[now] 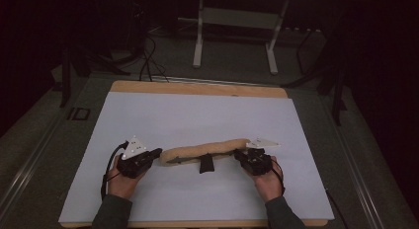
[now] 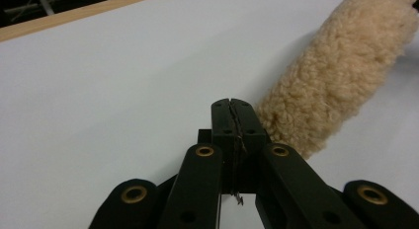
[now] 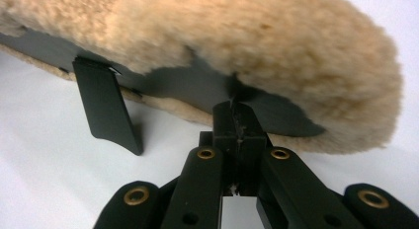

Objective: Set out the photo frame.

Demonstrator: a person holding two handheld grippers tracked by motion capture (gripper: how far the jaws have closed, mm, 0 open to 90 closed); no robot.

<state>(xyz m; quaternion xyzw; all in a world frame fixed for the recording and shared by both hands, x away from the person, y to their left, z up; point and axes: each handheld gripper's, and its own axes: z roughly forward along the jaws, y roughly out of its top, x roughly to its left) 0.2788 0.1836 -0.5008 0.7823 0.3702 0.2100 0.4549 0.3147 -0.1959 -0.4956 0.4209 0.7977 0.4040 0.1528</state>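
Observation:
A long tan fleece pad (image 1: 205, 149) lies across the white sheet (image 1: 197, 115), with a dark lining and a black strap tab (image 1: 206, 162) hanging from its near side. My left gripper (image 1: 159, 152) is shut at the pad's left end. In the left gripper view its closed tips (image 2: 232, 103) sit just beside the fleece (image 2: 341, 66), with nothing of the pad between them. My right gripper (image 1: 237, 153) is shut at the pad's right end. In the right gripper view its tips (image 3: 236, 105) meet the dark lining under the fleece (image 3: 222, 36), right of the strap tab (image 3: 106, 108). Whether they pinch the lining is unclear.
The sheet covers a wooden tabletop (image 1: 197, 88) whose bare edge shows at the back. Beyond it a white desk frame (image 1: 237, 21) stands on a dark floor, with cables (image 1: 148, 61) to its left. A hand holds each gripper from the near edge.

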